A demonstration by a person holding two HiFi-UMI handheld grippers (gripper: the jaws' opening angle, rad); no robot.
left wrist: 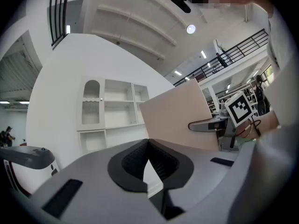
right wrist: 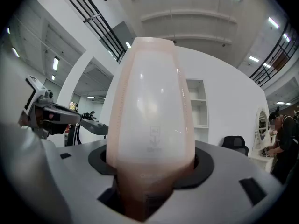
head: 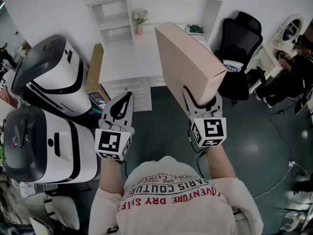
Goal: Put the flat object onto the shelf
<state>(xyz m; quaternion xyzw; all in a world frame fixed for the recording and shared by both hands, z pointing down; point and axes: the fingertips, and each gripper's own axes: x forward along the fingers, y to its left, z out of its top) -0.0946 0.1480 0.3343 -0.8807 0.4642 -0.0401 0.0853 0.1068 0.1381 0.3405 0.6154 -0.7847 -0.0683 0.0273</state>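
A flat pale pink box [head: 188, 65] stands on edge, tilted, with my right gripper [head: 200, 99] shut on its lower end. In the right gripper view the box [right wrist: 152, 115] fills the gap between the pads and hides what lies straight ahead. In the left gripper view the box [left wrist: 177, 120] and the right gripper [left wrist: 210, 124] show at the right. My left gripper [head: 128, 98] is raised to the box's left, apart from it, shut with nothing in it; its tips [left wrist: 148, 141] meet. The white shelf unit [head: 151, 4] stands ahead against the wall, also in the gripper views [left wrist: 112, 111] [right wrist: 198, 106].
A white desk [head: 127, 62] with a flower vase [head: 140, 21] sits below the shelves. Two white-and-black machines [head: 49, 77] [head: 39, 146] stand at the left, beside a cardboard box [head: 95, 72]. A black office chair [head: 239, 43] and a seated person [head: 293, 67] are at the right.
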